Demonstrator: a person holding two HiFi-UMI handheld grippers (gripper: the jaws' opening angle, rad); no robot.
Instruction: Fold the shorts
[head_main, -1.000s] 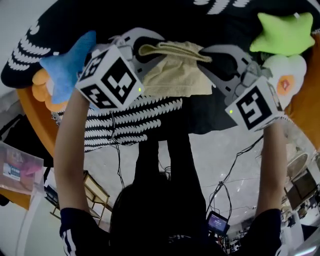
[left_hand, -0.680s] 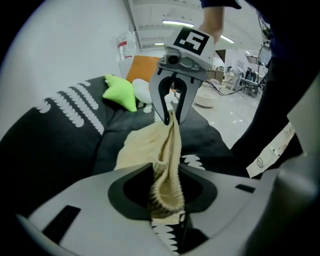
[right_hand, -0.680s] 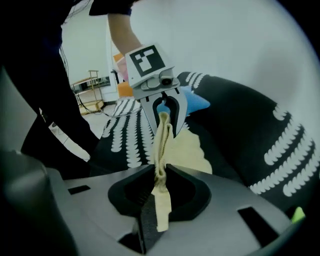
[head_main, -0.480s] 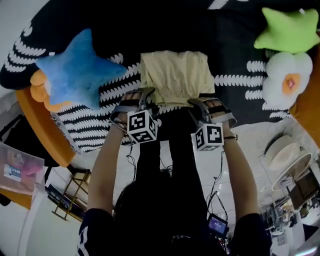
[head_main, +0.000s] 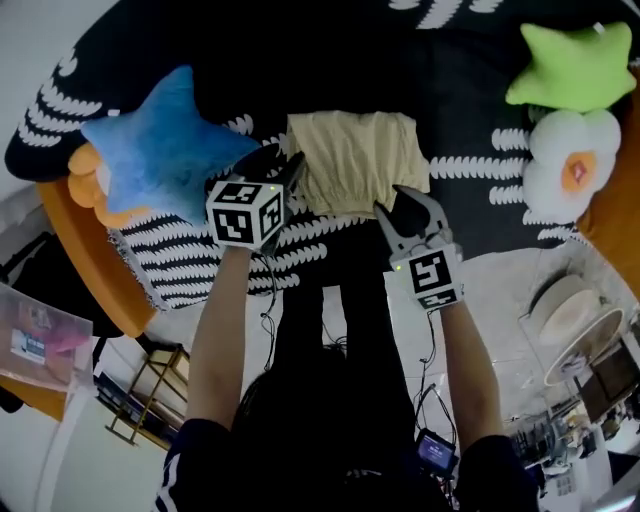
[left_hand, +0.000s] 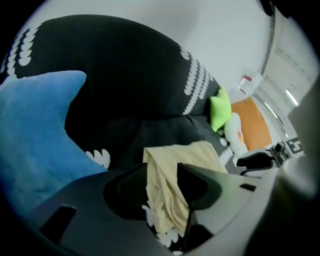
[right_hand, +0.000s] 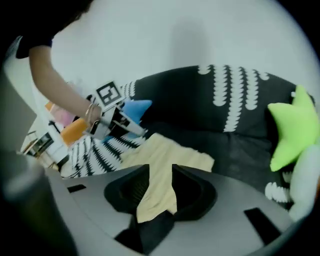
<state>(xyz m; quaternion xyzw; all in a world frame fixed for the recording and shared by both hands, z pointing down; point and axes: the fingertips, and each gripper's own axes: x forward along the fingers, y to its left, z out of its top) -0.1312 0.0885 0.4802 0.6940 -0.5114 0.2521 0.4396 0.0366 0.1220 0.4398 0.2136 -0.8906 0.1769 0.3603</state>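
Blanket (head_main: 330, 60), shorts (head_main: 358, 158) inside L-gripper (left_hand: 162, 172) closing, R-gripper (right_hand: 161, 172) opening

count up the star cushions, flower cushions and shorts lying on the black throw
star cushions: 2, the blue star cushion and the green star cushion
flower cushion: 1
shorts: 1
total: 4
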